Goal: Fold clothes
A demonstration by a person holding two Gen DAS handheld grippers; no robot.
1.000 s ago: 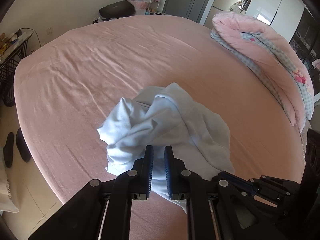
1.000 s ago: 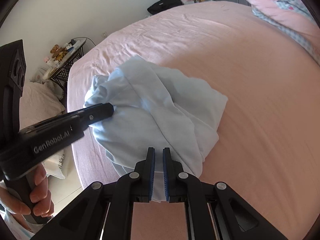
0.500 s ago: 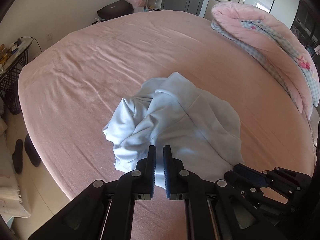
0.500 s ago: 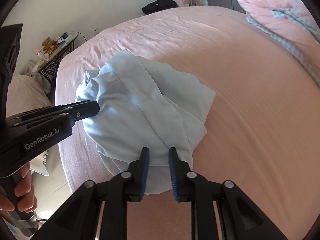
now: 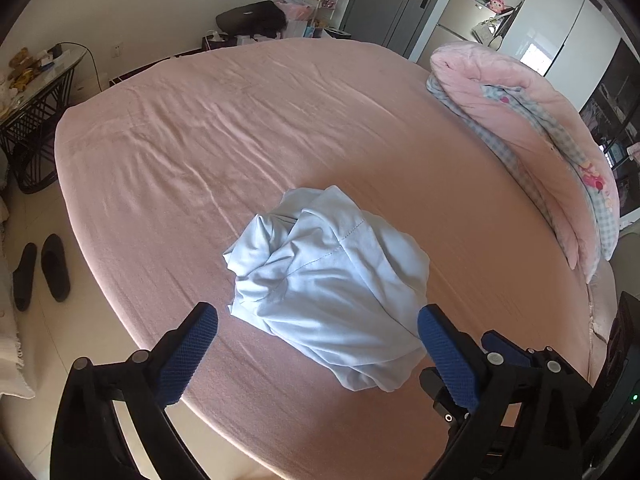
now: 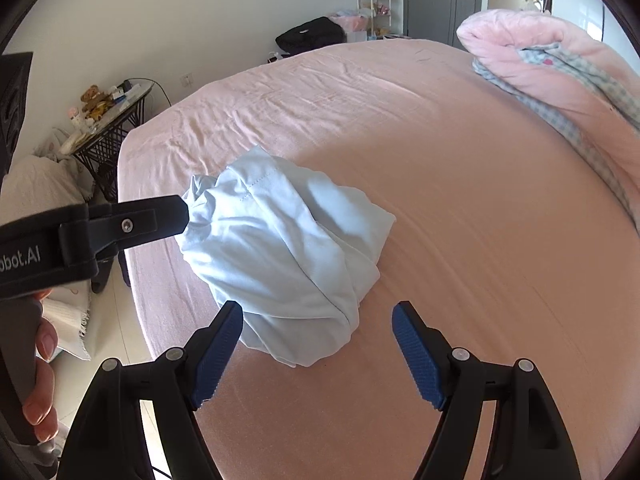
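Observation:
A pale blue garment (image 5: 332, 292) lies in a crumpled heap on the pink bed (image 5: 248, 132), near its front edge. My left gripper (image 5: 316, 328) hovers above the heap's near side, its jaws opening wide, pads clear of the cloth. In the right wrist view the same garment (image 6: 280, 256) sits just ahead of my right gripper (image 6: 318, 326), whose jaws are opening too, with the heap's near edge between them but untouched. The left gripper's black body (image 6: 100, 232) crosses that view from the left, held by a hand (image 6: 40, 384).
A rolled pink quilt (image 5: 532, 136) with a checked lining lies along the bed's right side. A small side table (image 5: 36, 92) with clutter stands at the left, black slippers (image 5: 44, 272) on the floor beside the bed. A black bag (image 5: 250, 20) sits beyond the far edge.
Both grippers were shut on the blue garment and have let it go, their jaws spreading wide. Both have risen, and the garment now lies loose on the bed.

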